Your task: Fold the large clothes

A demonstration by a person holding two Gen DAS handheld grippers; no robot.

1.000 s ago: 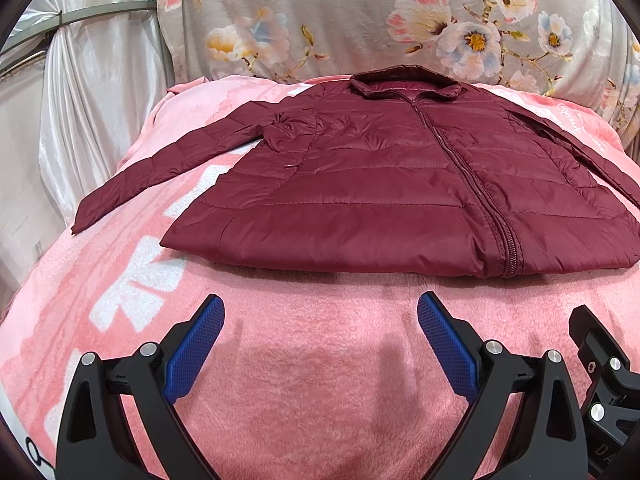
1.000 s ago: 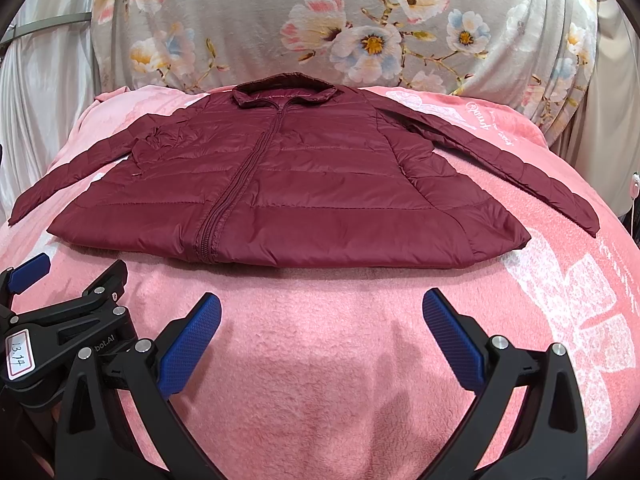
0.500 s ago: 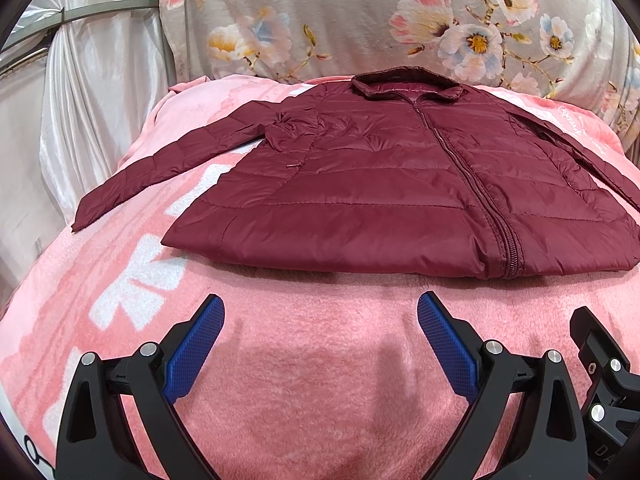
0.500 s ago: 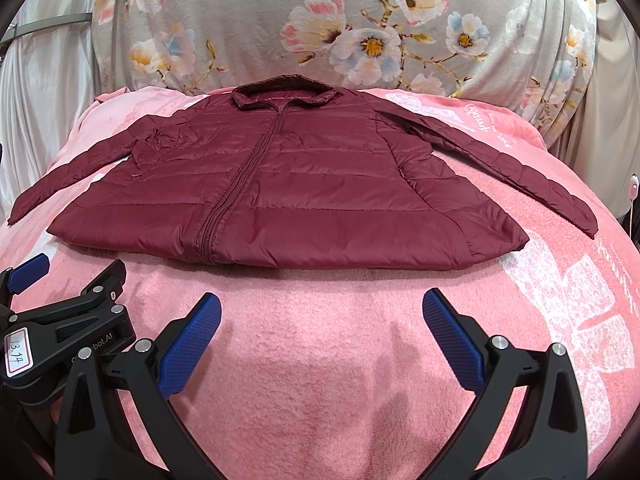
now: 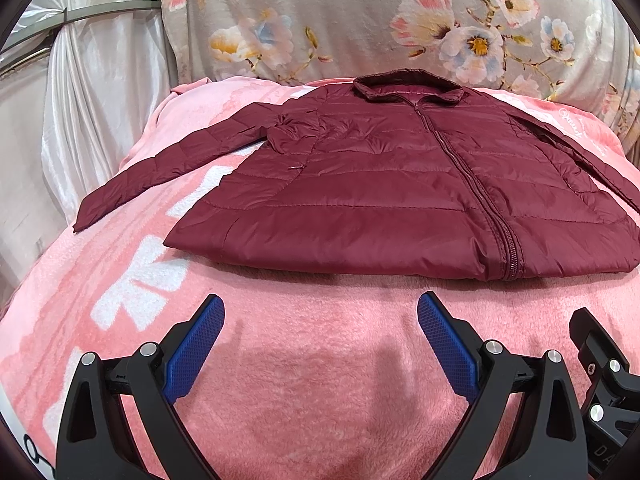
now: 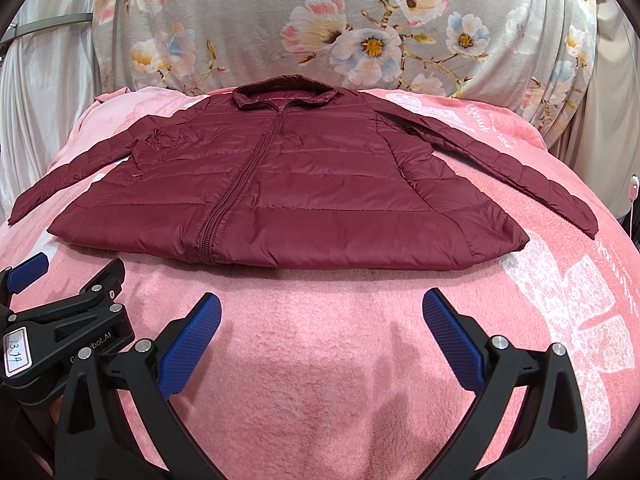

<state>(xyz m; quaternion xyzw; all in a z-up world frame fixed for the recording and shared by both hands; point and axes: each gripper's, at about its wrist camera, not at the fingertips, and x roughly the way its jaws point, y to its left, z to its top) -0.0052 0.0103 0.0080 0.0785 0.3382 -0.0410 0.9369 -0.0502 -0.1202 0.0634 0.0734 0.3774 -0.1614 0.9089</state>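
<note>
A dark red quilted jacket (image 5: 384, 184) lies flat, front up and zipped, on a pink blanket (image 5: 320, 360), collar at the far side. It also shows in the right wrist view (image 6: 288, 200). Both sleeves are spread out to the sides: the left sleeve (image 5: 160, 168) and the right sleeve (image 6: 520, 172). My left gripper (image 5: 320, 320) is open and empty, hovering over the blanket just short of the jacket's hem. My right gripper (image 6: 322, 316) is open and empty, also just short of the hem, beside the left one.
The pink blanket (image 6: 360, 380) with white patterns covers a rounded bed. A grey floral cloth (image 5: 360, 20) hangs behind it. White curtains (image 5: 80, 100) hang at the left. The other gripper's body (image 6: 60, 332) is at the right wrist view's lower left.
Both views have shifted very slightly; the jacket sits a touch lower in the left view. Both grippers stay open and empty, and the jacket has not moved.
</note>
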